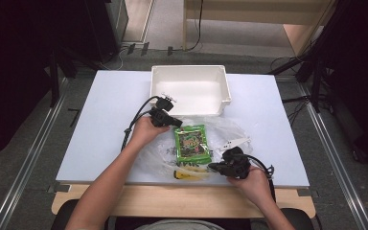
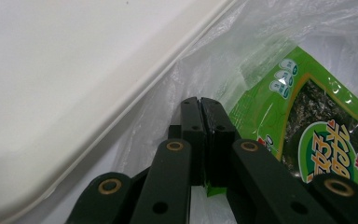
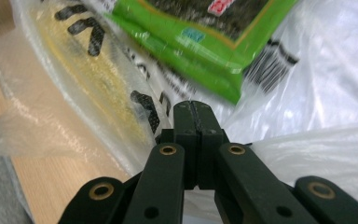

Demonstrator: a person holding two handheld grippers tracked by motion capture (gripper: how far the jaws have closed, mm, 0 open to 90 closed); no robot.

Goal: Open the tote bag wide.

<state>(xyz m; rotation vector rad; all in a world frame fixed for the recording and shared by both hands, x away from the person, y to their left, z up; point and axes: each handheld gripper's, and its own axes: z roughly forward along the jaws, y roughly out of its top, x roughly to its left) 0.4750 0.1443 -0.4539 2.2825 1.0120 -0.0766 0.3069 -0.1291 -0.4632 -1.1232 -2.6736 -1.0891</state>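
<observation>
1. Clear plastic bag: thin, crinkled film, spread flat on the near middle of the tabletop, between the two hand-held grippers. Black printed characters and a barcode on the film in the right gripper view; blurred, not legible.
2. Green snack packet: flat, glossy, lying inside the bag, just in front of the white bin. Dark picture panel with gold border; round green emblem with large white East Asian characters, a small red label beside it, three small pale badges along the upper edge. Wording too small or cropped to read.
3. Yellow item: at the near edge of the bag, beside the tabletop's wooden front rim, under the film; black markings on it, unreadable.
4. White plastic bin: rectangular, open-topped, at the far middle of the tabletop, touching the bag's far edge.
5. Left hand-held gripper: at the bag's far left corner, next to the bin wall; jaws pressed together, pinching bag film at the packet's corner.
6. Right hand-held gripper: at the bag's near right edge; jaws pressed together; film around the tips, whether pinched cannot be told.
</observation>
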